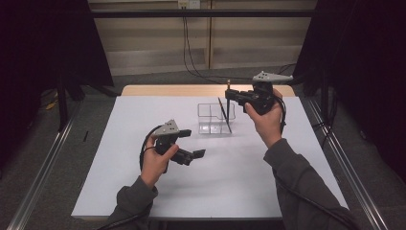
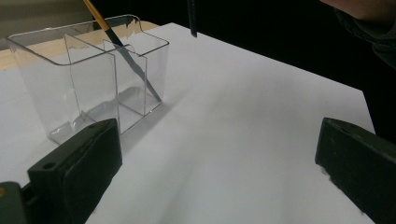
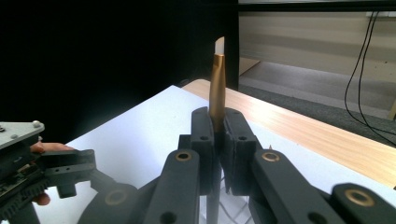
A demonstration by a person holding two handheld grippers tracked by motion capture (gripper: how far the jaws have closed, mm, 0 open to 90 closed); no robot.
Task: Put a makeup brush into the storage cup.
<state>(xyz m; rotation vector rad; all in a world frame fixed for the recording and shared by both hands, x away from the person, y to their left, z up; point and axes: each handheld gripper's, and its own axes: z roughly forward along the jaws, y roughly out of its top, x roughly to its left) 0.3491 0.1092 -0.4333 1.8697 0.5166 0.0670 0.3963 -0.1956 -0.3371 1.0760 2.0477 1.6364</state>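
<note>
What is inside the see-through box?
Inside the clear box, one pencil leans in a back compartment, tip down. The right gripper holds another pencil above it. Glare hides the box's floor.

A lab-like recording booth: black curtains (image 1: 43, 43), aluminium rails (image 1: 38, 177), white table (image 1: 143, 115), trailing wall cables (image 1: 189, 52).

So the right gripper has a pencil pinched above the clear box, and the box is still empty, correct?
Not quite. The right gripper does pinch a pencil above the clear box, but the box is not empty: another pencil already leans inside one compartment, as the left gripper view shows.
</note>
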